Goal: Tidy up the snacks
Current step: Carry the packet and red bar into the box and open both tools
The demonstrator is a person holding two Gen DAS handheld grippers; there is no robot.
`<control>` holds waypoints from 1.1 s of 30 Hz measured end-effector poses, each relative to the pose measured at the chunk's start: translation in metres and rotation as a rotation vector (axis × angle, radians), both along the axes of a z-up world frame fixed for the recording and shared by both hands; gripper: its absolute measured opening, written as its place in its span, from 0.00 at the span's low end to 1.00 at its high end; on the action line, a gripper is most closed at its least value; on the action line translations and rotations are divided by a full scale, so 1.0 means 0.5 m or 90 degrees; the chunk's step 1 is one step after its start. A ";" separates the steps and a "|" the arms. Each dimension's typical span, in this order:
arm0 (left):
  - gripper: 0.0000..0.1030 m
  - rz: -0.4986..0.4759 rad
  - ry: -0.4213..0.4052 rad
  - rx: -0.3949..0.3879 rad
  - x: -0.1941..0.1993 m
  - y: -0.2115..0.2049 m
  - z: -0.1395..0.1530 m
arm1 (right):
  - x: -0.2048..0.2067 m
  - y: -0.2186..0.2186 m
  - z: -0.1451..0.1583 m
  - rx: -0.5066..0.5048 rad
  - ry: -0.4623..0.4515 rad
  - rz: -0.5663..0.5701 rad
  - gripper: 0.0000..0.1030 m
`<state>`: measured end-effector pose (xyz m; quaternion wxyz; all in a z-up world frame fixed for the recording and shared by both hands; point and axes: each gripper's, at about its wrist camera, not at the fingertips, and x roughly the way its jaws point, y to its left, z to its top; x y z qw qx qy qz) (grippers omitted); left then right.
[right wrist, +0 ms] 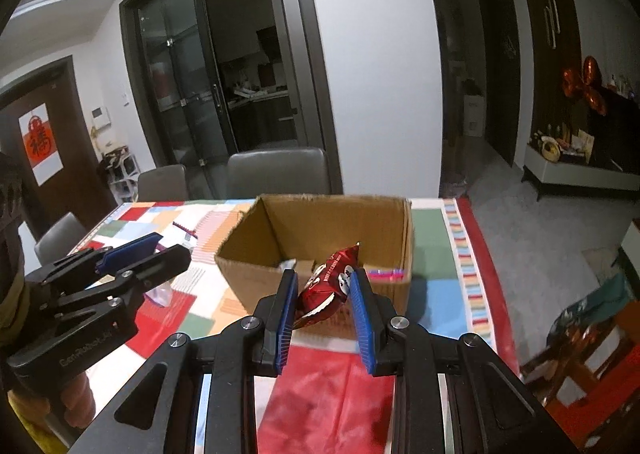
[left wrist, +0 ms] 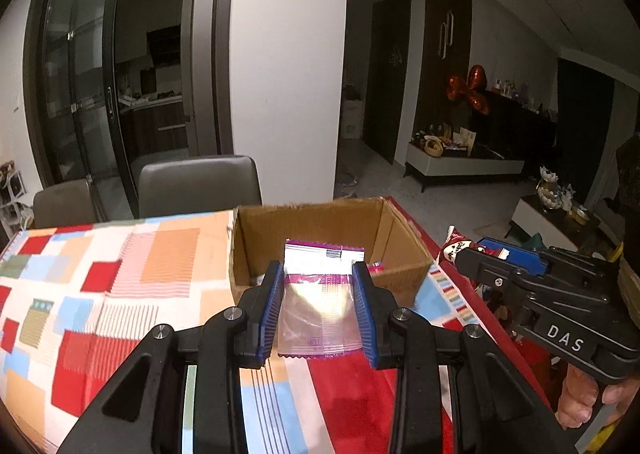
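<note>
Purple-edged clear plastic, a small snack sachet [left wrist: 320, 306], sits clamped between the blue pads of my left claw [left wrist: 320, 294], held clear above the tablecloth. Red foil, a small snack packet [right wrist: 326, 290] with white print, is clamped likewise in my right claw [right wrist: 324, 296]. Both packets hang just short of the cardboard box [right wrist: 320, 221], which stands open-topped directly ahead of each claw on the patchwork tablecloth [left wrist: 100, 294].

Inside the box, beyond my right claw's pads, I note a pink-striped packet [right wrist: 384, 274] and some pale wrapping against the near wall, so a part of the sorting appears done. By my judgement, the two packets in hand remain to be carried over the near rim and dropped in.

Beyond the box stand grey chairs [left wrist: 200, 181] at the table's far edge. Whether more snacks lie loose elsewhere I cannot tell.
</note>
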<state>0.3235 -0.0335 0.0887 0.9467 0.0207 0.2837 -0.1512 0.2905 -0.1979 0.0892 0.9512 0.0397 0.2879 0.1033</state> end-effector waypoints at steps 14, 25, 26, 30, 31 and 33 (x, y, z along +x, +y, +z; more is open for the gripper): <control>0.33 0.004 0.025 0.015 0.139 -0.022 0.014 | 0.129 0.000 0.039 -0.033 0.006 -0.003 0.28; 0.33 0.005 0.096 0.008 0.241 -0.034 -0.049 | 0.229 -0.007 0.002 -0.036 0.059 -0.004 0.28; 0.33 0.006 0.102 0.008 0.250 -0.040 -0.052 | 0.236 -0.005 -0.002 -0.037 0.065 -0.003 0.28; 0.35 0.008 0.124 0.020 0.277 -0.051 -0.072 | 0.262 0.004 -0.021 -0.042 0.090 0.000 0.28; 0.43 0.008 0.130 0.025 0.279 -0.049 -0.079 | 0.269 0.005 -0.026 -0.042 0.097 0.000 0.28; 0.51 0.012 0.134 0.032 0.281 -0.052 -0.085 | 0.280 0.002 -0.035 -0.041 0.110 -0.006 0.30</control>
